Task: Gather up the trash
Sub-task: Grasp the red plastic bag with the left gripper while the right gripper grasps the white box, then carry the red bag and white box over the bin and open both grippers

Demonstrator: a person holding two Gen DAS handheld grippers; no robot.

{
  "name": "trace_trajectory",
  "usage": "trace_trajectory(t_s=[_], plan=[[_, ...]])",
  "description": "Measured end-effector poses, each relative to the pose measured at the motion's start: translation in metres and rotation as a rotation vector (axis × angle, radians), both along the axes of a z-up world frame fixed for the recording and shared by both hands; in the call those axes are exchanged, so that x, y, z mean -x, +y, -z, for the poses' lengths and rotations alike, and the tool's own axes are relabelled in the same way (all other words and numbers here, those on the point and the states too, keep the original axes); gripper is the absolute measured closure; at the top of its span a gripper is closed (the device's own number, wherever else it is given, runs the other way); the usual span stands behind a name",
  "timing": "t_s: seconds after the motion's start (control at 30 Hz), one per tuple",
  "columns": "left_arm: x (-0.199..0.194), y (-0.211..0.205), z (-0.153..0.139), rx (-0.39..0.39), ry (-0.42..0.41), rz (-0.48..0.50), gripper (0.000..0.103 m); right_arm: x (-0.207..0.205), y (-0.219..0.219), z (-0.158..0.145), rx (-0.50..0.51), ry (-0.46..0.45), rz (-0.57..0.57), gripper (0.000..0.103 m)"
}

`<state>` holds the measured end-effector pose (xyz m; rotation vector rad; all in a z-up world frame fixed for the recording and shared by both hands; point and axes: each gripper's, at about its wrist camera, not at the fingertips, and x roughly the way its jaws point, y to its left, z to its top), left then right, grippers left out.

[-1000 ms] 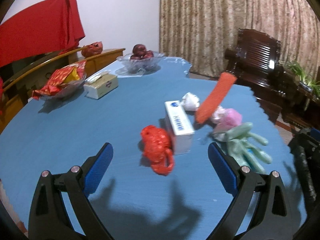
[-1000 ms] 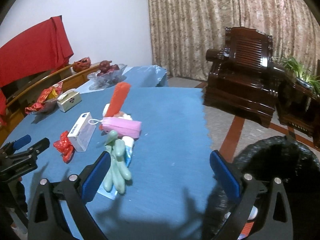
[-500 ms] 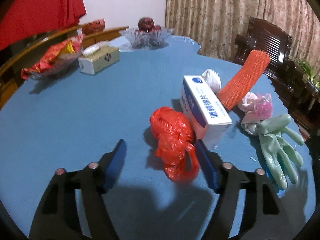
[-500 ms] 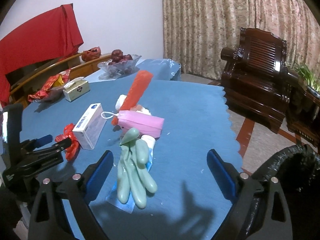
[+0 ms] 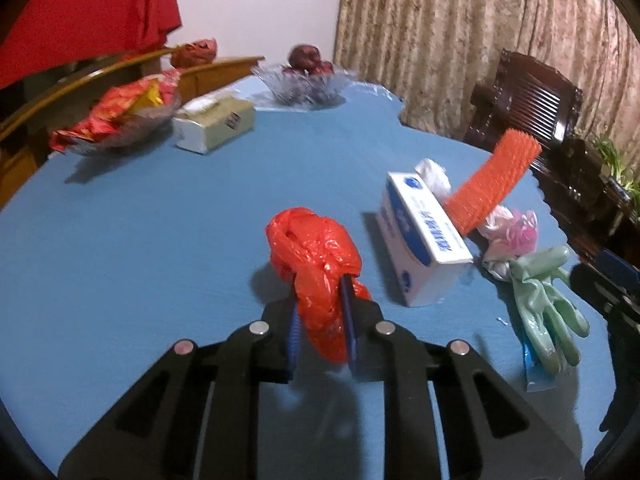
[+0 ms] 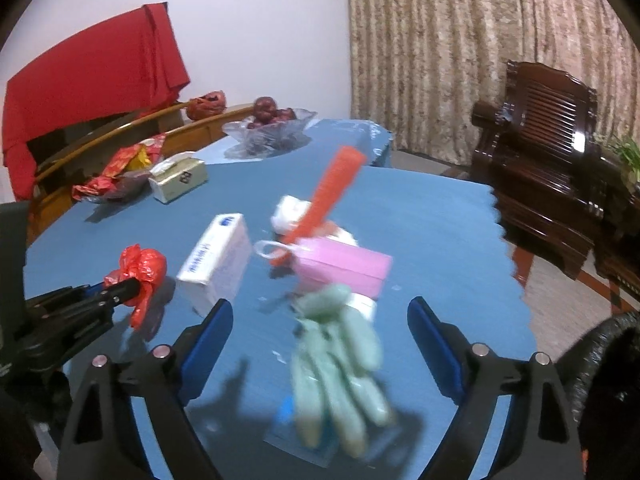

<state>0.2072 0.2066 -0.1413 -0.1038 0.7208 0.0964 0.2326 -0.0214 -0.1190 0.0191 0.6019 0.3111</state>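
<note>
Over the past second the left tool (image 5: 322, 316) has moved in on the crumpled red plastic bag (image 5: 316, 264) and closed its blue fingers (image 5: 347, 320) around the bag's lower tail, where a second ago the jaws stood wide apart on either side of it. In the right wrist view the bag (image 6: 141, 270) appears raised a little above its shadow, so it is probably just leaving the blue table (image 5: 160, 220); the first piece of trash looks secured and likely ready to be carried off. The left tool points forward and slightly downward, low over the near part of the table. The right tool (image 6: 320, 336) has come closer to the pale green rubber gloves (image 6: 340, 368), which now lie between its wide-open blue fingers (image 6: 210, 336), not yet touched; it hovers above them, angled down. Other litter remains on the table: a white and blue box (image 5: 420, 240) just beside the bag, an orange foam net sleeve (image 5: 494, 180) leaning upward, a pink packet (image 6: 344, 266), and white crumpled tissue (image 5: 434, 174). A black trash bag (image 6: 612, 360) sits at the right edge of the right wrist view, off the table.
</note>
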Motion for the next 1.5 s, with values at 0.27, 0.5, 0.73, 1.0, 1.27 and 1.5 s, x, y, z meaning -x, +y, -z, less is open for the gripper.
trace_trajectory(t_s=[0.27,0.5,0.73,1.0,1.27,1.5], plan=[[0.006,0.035,-0.004,-0.036,0.001,-0.063,0.086,-0.019,0.055,0.004,-0.033,0.02,-0.067,0.026],[0.007,0.059,0.001,-0.029,0.009,-0.11,0.086,-0.038,0.087,0.018,-0.005,0.054,-0.083,0.032],[0.009,0.064,-0.001,-0.013,0.001,-0.125,0.086,-0.056,0.107,0.034,0.057,0.097,-0.084,0.041],[0.009,0.061,-0.003,-0.012,-0.003,-0.123,0.086,-0.067,0.108,0.043,0.062,0.152,-0.097,0.072],[0.008,0.052,-0.012,-0.015,-0.024,-0.114,0.086,-0.042,0.086,0.018,0.021,0.112,-0.121,0.074],[0.009,0.027,-0.029,-0.014,-0.051,-0.071,0.086,-0.017,0.055,-0.01,0.009,0.052,-0.098,0.074]])
